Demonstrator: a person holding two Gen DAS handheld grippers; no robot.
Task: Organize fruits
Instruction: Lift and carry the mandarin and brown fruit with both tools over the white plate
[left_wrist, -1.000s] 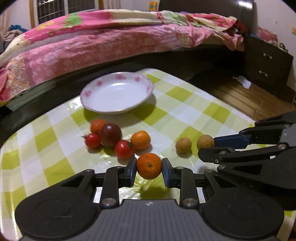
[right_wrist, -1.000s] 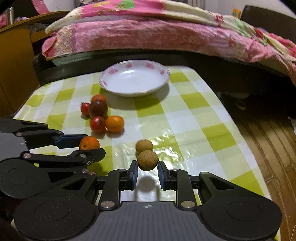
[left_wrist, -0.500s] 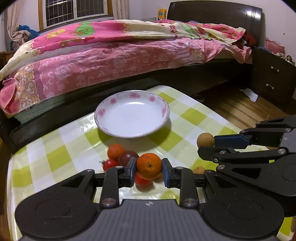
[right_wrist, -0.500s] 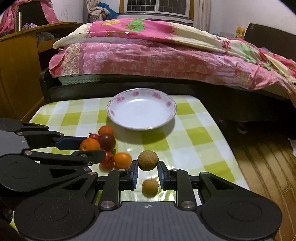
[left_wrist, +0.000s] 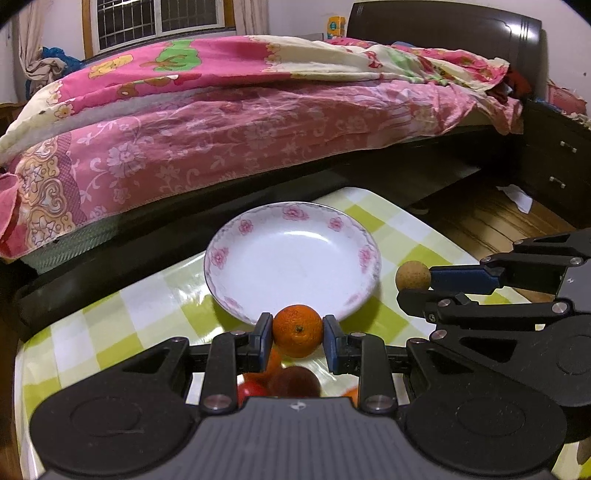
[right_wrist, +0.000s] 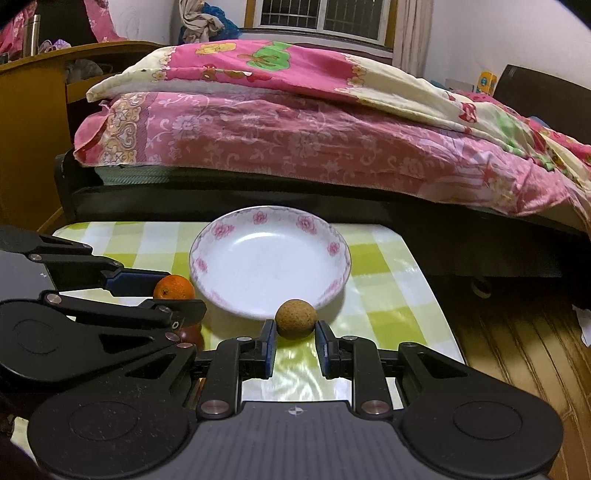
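Barely begun, by the look of it: the plate (left_wrist: 291, 266), just ahead of both grippers, holds nothing yet. The left gripper (left_wrist: 297, 330) pinches a small orange (left_wrist: 296, 329), and the right gripper (right_wrist: 294, 325) pinches a brown round fruit (right_wrist: 295, 318), both poised near the plate's closer rim. Several more fruits (left_wrist: 291, 380), red and dark, lie on the table (left_wrist: 85, 347) beneath the left gripper, waiting their turn. Its cloth is glossy, checked green and white. Beyond the plate stands a bed (right_wrist: 295, 140) under a pink floral quilt.

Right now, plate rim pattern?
Pink flowers on the white plate rim; clearest in the right wrist view.
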